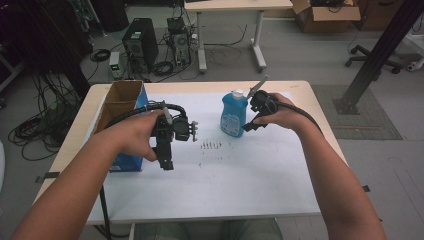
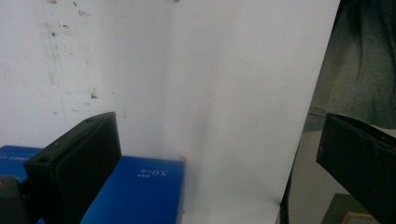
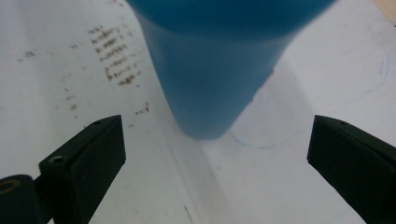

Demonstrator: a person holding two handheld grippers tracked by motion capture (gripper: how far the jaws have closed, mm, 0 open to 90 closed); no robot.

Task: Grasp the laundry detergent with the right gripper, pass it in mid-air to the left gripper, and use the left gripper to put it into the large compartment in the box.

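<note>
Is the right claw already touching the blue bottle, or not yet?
Apart. In the right gripper view the right claw is open: white table shows between each jaw and the blue bottle, which stands ahead of them.

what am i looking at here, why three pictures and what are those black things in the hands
A person at a table holds a hand-held two-jaw gripper in each hand: the left gripper and the right gripper. The high view looks down from above. The other two come from cameras riding on each gripper, looking past its black jaws. On the white sheet stand a blue bottle and an open blue box. Both grippers are open and hold nothing; the right one faces the bottle.
</note>
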